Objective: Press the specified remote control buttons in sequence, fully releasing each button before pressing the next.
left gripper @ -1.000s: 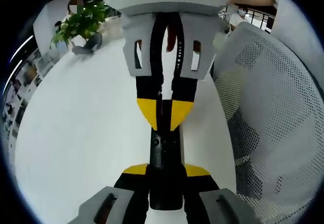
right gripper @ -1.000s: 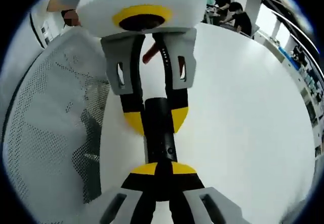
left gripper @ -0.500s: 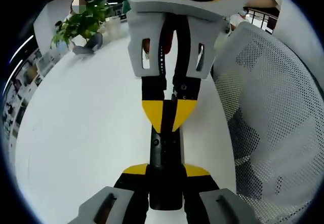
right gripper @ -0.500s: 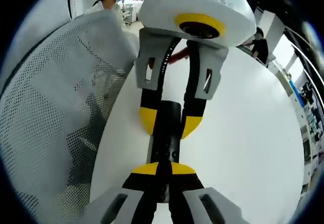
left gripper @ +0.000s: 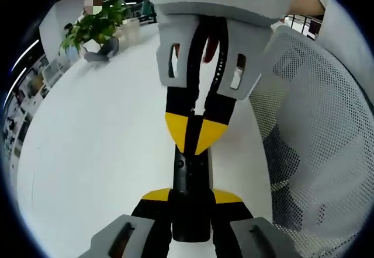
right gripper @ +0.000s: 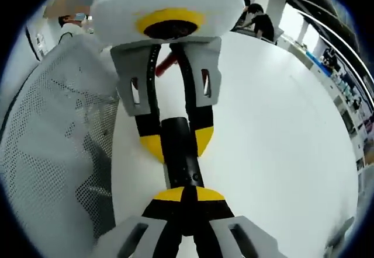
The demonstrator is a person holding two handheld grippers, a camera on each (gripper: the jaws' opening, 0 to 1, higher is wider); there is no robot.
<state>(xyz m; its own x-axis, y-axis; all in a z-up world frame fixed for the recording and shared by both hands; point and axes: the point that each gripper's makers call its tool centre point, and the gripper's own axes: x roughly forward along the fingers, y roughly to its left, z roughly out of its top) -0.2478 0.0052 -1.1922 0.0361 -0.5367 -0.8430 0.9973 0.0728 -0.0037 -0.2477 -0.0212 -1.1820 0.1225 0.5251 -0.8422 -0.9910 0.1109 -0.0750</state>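
A: Where is the remote control?

B: In the left gripper view the black remote control [left gripper: 190, 182] sits lengthwise between the left gripper's [left gripper: 190, 198] own two jaws, clamped at its near end and reaching forward past their yellow tips. A small round button shows on its top face just ahead of the jaws.

A: And the other tool?

B: The right gripper [left gripper: 194, 134] comes in from straight ahead, pointing back at the camera. Its yellow-tipped jaws are drawn together to a point, and that point is on the remote's far end. From its own camera, the right gripper [right gripper: 183, 195] has its jaws closed with nothing between them, tips meeting over the near end of the remote control [right gripper: 178, 153], beside a small button.

A: So which one holds it?

B: The left gripper [right gripper: 173, 140]; in the right gripper view its yellow pads flank the black body on both sides.

A: What lies around them?

B: A white table [left gripper: 99, 147] under everything. A white mesh chair back [left gripper: 318, 129] stands to the right of the left jaws; the same chair [right gripper: 52, 153] is left of the right jaws. Far ahead of the left jaws, off to the left, a green potted plant [left gripper: 93, 27] is on the table. Far ahead of the right jaws, to the right, people sit at desks [right gripper: 260, 18].
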